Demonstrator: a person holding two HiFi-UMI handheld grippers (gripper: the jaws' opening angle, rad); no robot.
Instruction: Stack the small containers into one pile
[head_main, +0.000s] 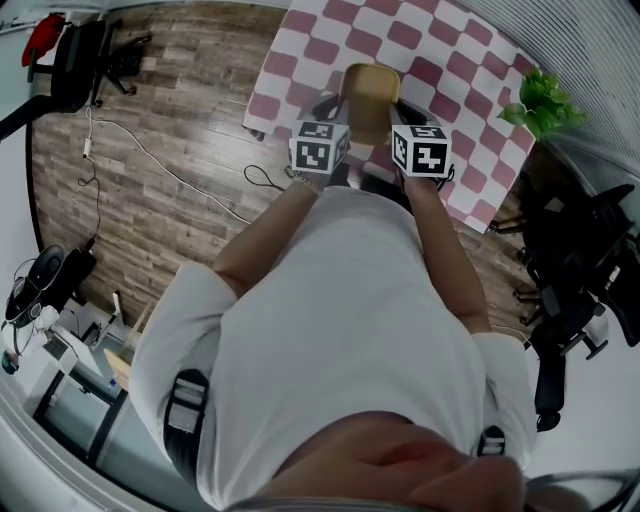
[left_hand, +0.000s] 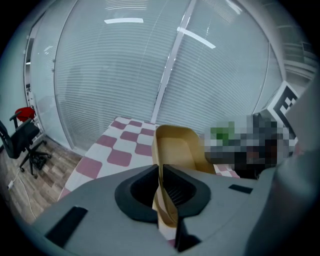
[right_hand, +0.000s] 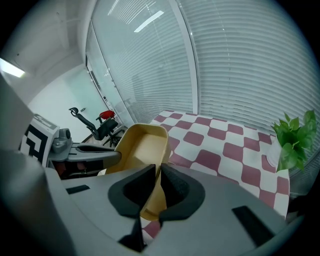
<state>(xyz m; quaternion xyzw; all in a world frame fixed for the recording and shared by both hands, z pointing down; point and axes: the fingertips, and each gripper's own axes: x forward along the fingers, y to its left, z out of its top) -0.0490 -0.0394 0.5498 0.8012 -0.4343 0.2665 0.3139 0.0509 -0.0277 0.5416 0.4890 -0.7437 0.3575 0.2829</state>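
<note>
The left hand-held gripper (left_hand: 161, 184) and right hand-held gripper (right_hand: 156, 187), side by side, each pinched a tan container (left_hand: 176, 147) wall.

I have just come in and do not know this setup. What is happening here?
A person holds a two-jaw gripper in each hand. The left gripper and the right gripper are each closed on a side wall of a tan, open-topped plastic container over the table with the pink-and-white checked cloth. No second container is in view, so no pile shows yet. A green leafy plant stands at the table's corner.
</note>
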